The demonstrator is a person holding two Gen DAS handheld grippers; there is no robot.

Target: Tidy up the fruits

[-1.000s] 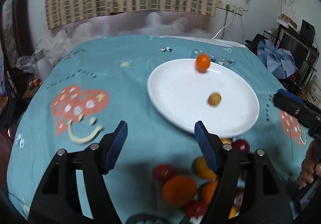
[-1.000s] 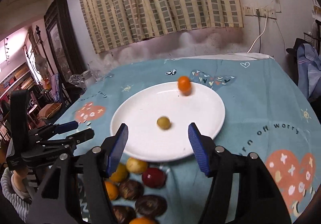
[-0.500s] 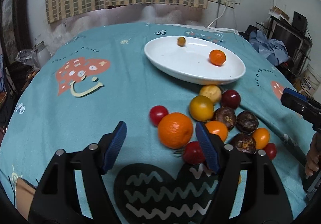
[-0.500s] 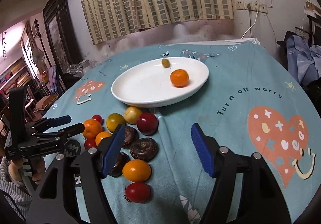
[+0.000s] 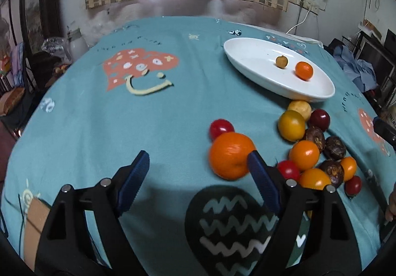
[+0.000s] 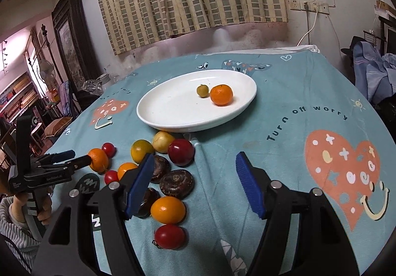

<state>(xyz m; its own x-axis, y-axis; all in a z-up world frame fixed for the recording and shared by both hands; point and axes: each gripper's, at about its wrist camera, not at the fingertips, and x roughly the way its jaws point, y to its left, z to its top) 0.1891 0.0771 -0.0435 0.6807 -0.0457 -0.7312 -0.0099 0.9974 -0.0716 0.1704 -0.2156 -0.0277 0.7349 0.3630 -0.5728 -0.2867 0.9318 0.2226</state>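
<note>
The white plate (image 6: 158,112) sat on the surface, which wore a teal cloth (image 5: 123,127). Inside the plate lay a small orange (image 6: 221,95) and, just beside it, a tiny yellow-green fruit (image 6: 202,90).

Just beside the plate's near edge lay a pile of loose fruits. In it were a pale yellow fruit (image 6: 163,141), a dark red plum (image 6: 181,152), a yellow-green fruit (image 6: 142,150) and some dark brown wrinkled fruits (image 6: 176,182). Farther from the plate lay a yellow-orange fruit (image 6: 168,209) and a red tomato (image 6: 169,236).

The left hand-held gripper (image 5: 198,177) was opening, and nothing was squeezed in it. A big orange (image 5: 231,155) lay farther from the plate than the pile, right by the gripper's right-side finger; whether they touched could not be told. A small red tomato (image 5: 221,127) touched that orange on the side nearer the plate.

The right hand-held gripper (image 6: 194,182) was wide apart and held nothing. It hung over bare cloth beside the pile.
</note>
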